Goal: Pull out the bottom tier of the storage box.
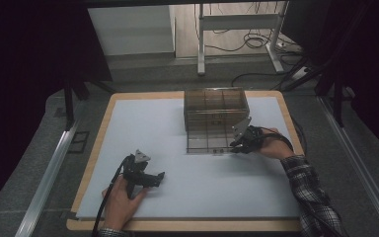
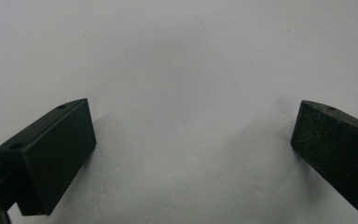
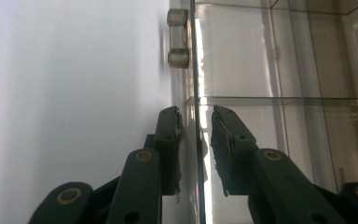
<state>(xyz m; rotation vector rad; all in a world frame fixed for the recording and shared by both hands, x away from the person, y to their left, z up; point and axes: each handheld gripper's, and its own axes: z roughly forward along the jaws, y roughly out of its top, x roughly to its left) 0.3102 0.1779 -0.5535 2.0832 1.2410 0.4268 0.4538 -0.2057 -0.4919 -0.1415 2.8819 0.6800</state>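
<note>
A clear brown-tinted compartment box (image 1: 216,106) stands at the back middle of the white table top (image 1: 143,133). Its clear door panel (image 1: 208,143) folds out toward the person, with a small handle (image 1: 217,151) at its front edge. My right gripper (image 1: 234,146) is at the panel's front right corner. In the right gripper view its jaws (image 3: 196,119) close on the thin panel edge (image 3: 196,70), one on each side, with the handle (image 3: 178,37) further along. My left gripper (image 1: 159,177) rests low at the front left, open (image 2: 193,140) over bare white surface.
The white sheet lies on a wooden board (image 1: 101,143) whose edges show around it. Beyond the table stand desk legs (image 1: 201,44) and loose cables (image 1: 256,42) on the floor. A metal rail (image 1: 49,173) runs along the left side.
</note>
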